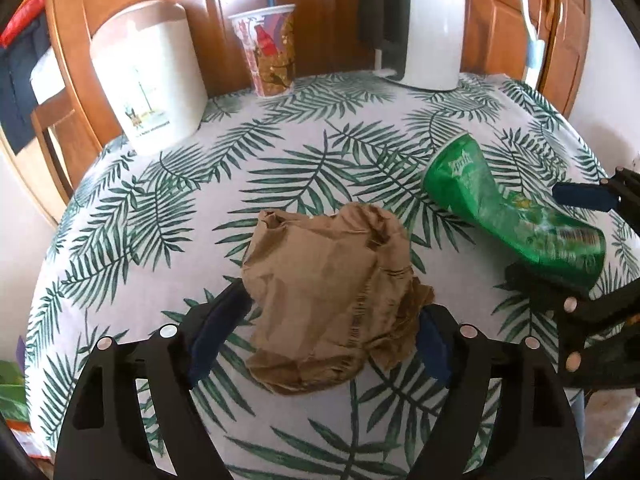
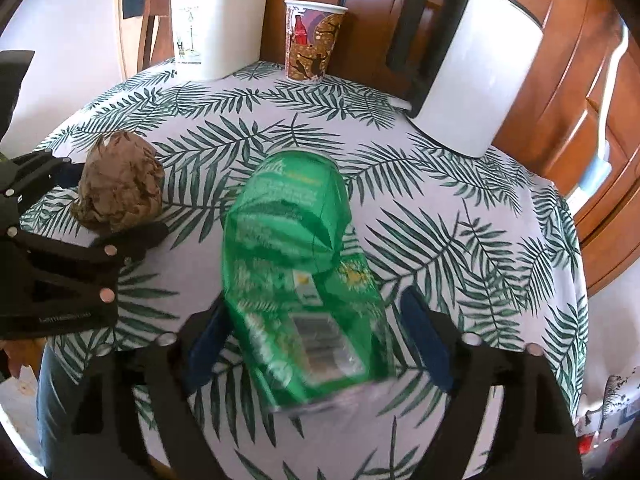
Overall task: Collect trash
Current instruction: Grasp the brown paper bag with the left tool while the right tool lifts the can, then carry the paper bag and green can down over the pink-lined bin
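A crumpled brown paper bag [image 1: 332, 280] lies on the palm-leaf tablecloth [image 1: 160, 200], between the fingers of my left gripper [image 1: 332, 302]. That gripper stands open, its blue pads beside the bag without squeezing it. To the right a crushed green drink can [image 1: 512, 208] lies on its side. In the right wrist view the can [image 2: 296, 264] looks blurred and sits between the fingers of my right gripper [image 2: 316, 300], which is open, with a gap at the right pad. The left gripper [image 2: 118, 200] and the bag [image 2: 120, 184] show at the left there.
Along the table's far edge stand a white canister with a beige lid [image 1: 148, 80], a printed paper cup [image 1: 272, 52] and a white kettle with a black handle [image 2: 472, 72]. Wooden cabinets rise behind. A chair [image 1: 48, 128] stands at the far left.
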Demonstrator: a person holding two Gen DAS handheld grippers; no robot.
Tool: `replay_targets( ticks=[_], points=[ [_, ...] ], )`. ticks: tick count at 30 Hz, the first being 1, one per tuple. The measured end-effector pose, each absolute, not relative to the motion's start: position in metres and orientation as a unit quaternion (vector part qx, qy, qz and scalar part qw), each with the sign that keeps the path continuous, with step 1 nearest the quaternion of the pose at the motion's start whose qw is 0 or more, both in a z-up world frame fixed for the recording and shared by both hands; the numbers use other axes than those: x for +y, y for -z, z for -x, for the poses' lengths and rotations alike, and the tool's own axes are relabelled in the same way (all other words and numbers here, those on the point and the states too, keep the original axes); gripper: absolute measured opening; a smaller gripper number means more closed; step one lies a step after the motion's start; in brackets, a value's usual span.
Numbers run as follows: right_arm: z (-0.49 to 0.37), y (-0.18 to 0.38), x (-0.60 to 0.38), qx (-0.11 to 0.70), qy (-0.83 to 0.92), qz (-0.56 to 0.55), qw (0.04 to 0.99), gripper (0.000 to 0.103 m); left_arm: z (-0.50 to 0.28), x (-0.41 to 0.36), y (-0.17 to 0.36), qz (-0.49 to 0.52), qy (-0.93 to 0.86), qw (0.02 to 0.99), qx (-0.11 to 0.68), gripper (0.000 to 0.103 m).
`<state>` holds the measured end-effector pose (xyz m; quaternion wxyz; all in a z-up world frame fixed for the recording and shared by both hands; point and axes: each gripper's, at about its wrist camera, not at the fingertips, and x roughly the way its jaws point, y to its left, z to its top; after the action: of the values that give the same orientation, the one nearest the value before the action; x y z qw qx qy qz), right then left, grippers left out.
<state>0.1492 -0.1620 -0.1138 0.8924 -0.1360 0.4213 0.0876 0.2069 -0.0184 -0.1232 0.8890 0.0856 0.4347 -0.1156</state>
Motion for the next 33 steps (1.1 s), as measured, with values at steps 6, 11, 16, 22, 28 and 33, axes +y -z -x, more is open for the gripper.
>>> replay_targets(
  ticks=[6, 11, 16, 22, 28, 33],
  points=[
    [-0.169, 0.125, -0.165, 0.453, -0.109, 0.094, 0.88, 0.09, -0.209, -0.023, 0.126, -0.084, 0.12, 0.889, 0.434, 0.074],
    [-0.167, 0.128, -0.167, 0.451, -0.13, 0.065, 0.881, 0.085, -0.209, -0.02, 0.124, -0.08, 0.13, 0.889, 0.431, 0.068],
    [-0.16, 0.124, -0.165, 0.435, -0.13, 0.073, 0.888, 0.084, -0.205, -0.02, 0.123, -0.075, 0.138, 0.892, 0.425, 0.066],
    [-0.148, 0.116, -0.172, 0.416, -0.124, 0.079, 0.897, 0.084, -0.197, -0.022, 0.12, -0.073, 0.146, 0.894, 0.418, 0.065],
    [-0.122, 0.113, -0.18, 0.406, -0.132, 0.071, 0.902, 0.084, -0.172, -0.023, 0.11, -0.074, 0.159, 0.898, 0.403, 0.065],
    [-0.082, 0.106, -0.184, 0.39, -0.139, 0.072, 0.908, 0.084, -0.132, -0.022, 0.096, -0.077, 0.178, 0.902, 0.387, 0.065]
  ],
)
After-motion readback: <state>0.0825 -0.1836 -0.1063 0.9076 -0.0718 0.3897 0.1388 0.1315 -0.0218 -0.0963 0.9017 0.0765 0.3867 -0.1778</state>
